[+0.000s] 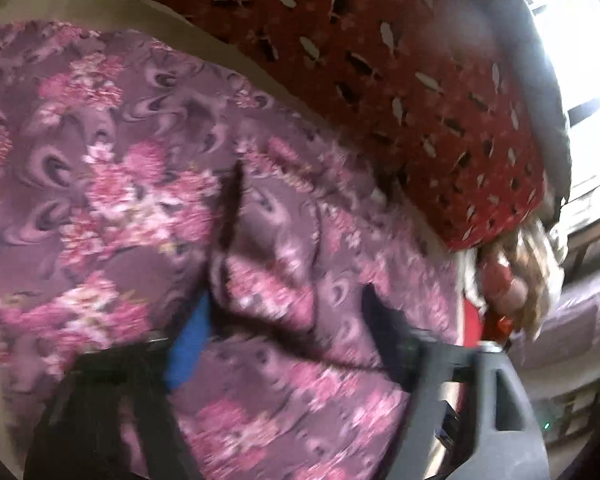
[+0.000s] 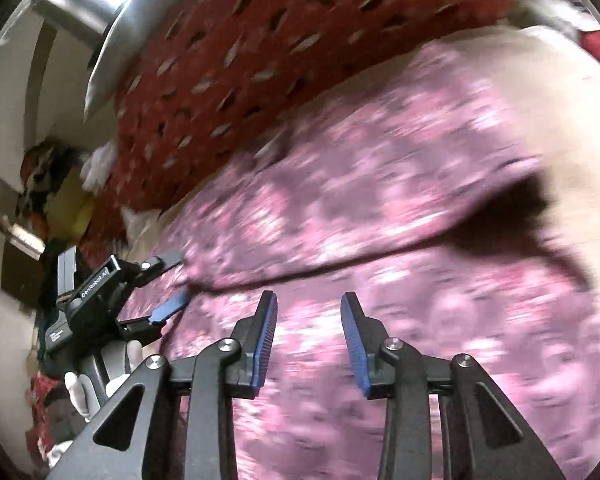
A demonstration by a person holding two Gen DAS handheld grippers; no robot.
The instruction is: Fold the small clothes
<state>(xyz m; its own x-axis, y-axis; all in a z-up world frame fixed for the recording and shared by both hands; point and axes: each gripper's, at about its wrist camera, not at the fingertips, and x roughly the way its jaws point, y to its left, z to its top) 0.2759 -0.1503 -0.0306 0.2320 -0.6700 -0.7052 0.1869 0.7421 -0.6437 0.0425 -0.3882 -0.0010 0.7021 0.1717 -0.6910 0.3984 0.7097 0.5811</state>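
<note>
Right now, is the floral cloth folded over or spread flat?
Folded over, at least once: on the floral cloth, an upper layer ends in an edge lying across the lower layer.

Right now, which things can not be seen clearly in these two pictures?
- What kind of garment the purple floral cloth is: motion blur in both wrist views, and its edges run out of frame.
- Whether the left tongs pinch the cloth: in the left wrist view a fold covers the fingertips.
- The pile beyond the red patterned cushion: blurred, partly hidden by the cushion, left wrist view.
- The clutter at the left edge of the right wrist view: small, dark.
</note>
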